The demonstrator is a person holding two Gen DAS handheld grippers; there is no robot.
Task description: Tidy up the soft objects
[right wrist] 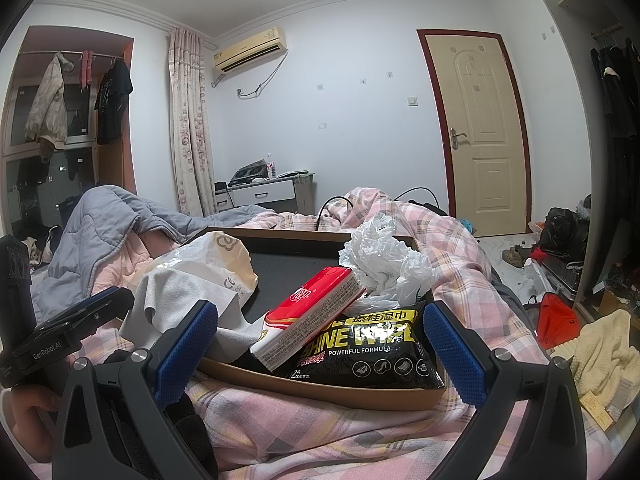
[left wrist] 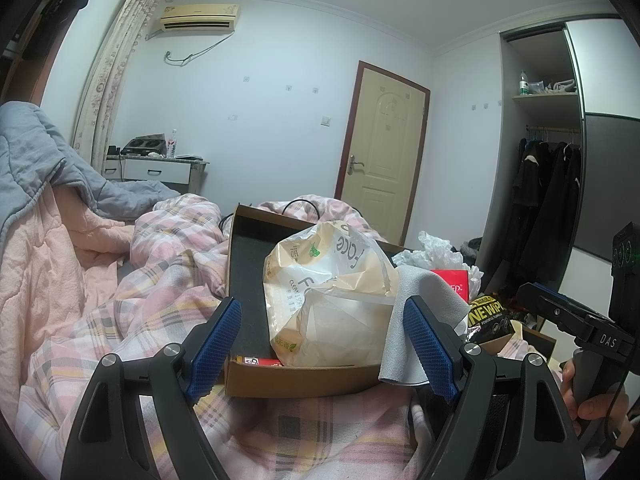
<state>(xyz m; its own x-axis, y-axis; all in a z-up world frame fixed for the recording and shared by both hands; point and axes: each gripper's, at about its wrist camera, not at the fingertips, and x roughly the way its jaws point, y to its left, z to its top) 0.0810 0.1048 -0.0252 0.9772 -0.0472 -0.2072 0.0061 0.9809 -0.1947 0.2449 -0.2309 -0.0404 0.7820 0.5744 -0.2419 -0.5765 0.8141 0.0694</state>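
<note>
One cardboard tray (right wrist: 320,390) on the bed (right wrist: 288,432) holds five soft items; left gripper (left wrist: 322,348) and right gripper (right wrist: 320,350) both released, fingers spread.

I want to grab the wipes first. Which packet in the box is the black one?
The black wipes pack with yellow lettering, at the box's near right corner. The tissue pack leaning on it is red; the face-towel bag is cream.

A cream door (right wrist: 478,128), air conditioner (right wrist: 251,49) and floral curtain (right wrist: 188,120) line the wall.
</note>
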